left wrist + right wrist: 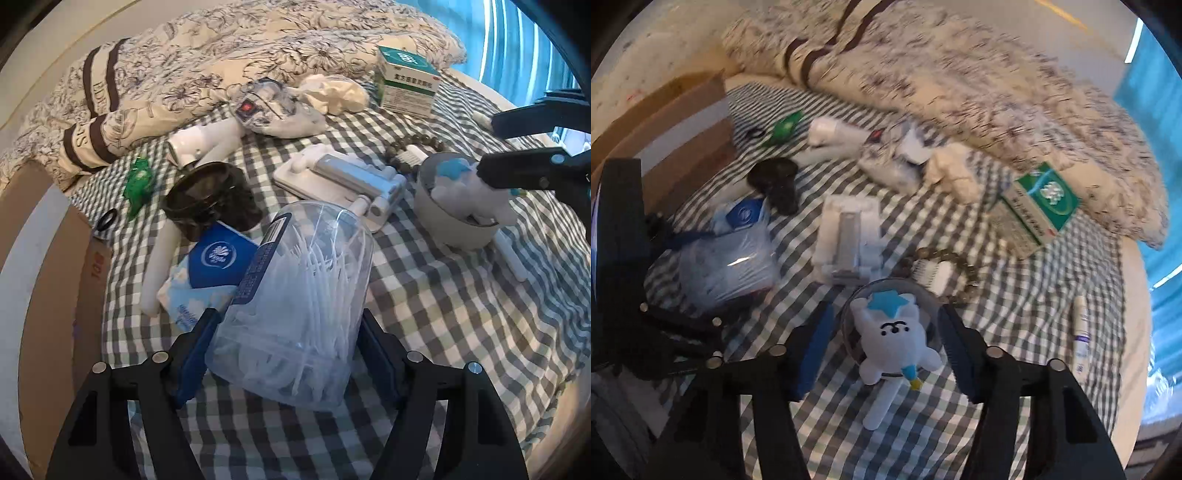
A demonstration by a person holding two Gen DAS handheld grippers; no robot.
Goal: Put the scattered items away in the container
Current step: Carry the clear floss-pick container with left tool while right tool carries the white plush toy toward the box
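Now, left gripper [286,354]: fingers clamped against both sides of the clear floss-pick jar [295,314].
Right gripper [886,343]: fingers spread wide, straddling the bowl [849,325] holding the plush toy [890,339].

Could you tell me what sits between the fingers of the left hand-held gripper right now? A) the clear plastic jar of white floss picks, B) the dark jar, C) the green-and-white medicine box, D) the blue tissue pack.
A: in the left wrist view the clear plastic jar of white floss picks lies between the fingers of the left hand-held gripper, pads against its sides.
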